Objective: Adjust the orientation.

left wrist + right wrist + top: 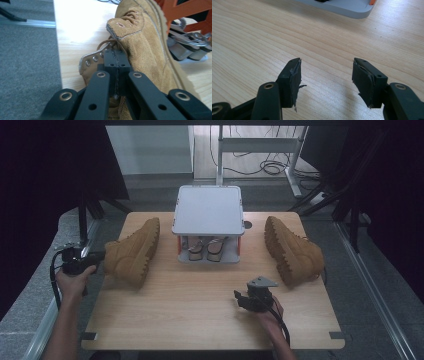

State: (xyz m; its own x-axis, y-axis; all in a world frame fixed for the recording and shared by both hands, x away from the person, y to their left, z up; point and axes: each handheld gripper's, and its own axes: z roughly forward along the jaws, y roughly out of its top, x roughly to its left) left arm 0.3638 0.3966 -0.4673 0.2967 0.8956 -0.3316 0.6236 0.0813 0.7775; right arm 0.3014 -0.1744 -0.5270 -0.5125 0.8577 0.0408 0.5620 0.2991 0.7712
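We're pinching the left boot's [134,252] collar with the left gripper [117,62] at the table's [200,320] left edge. Our right gripper [243,298] is sitting wide open near the front edge, with the grey rack [208,210] at the back and another boot [292,251] by the right edge.

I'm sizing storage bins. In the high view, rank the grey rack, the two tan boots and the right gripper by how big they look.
1. Grey rack: largest.
2. Left boot and right boot: they look alike, so no ranking between them.
3. Right gripper: smallest, though it lies nearer the camera.
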